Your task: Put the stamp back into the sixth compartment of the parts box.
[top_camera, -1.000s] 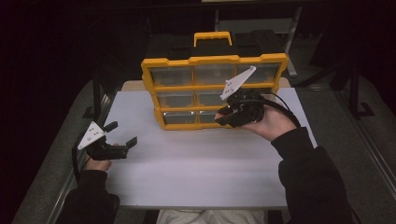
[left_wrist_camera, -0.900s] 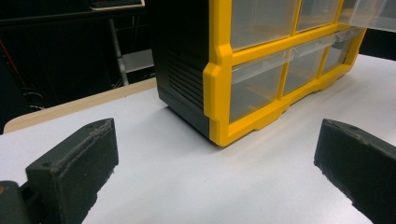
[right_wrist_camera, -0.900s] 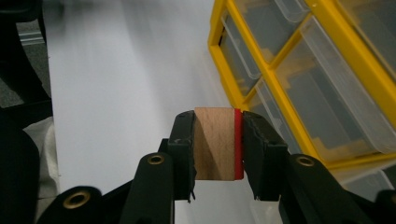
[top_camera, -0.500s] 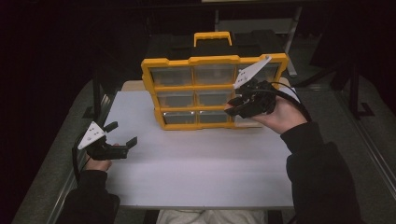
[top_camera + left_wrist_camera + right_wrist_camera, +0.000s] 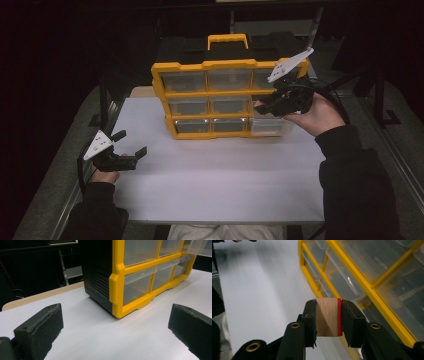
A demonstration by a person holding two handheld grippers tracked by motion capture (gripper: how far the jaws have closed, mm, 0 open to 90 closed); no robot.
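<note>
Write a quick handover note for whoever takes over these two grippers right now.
Right gripper: shut on a wooden block with a red face, held in front of the yellow drawer organizer, at its right column.
Left gripper: jaws open, nothing between them, low over the white table on the left.
Bottom-right drawer stands pulled out from the frame.
Done: block picked up.
Left: probably drop the block into the open drawer and push it shut.
</note>
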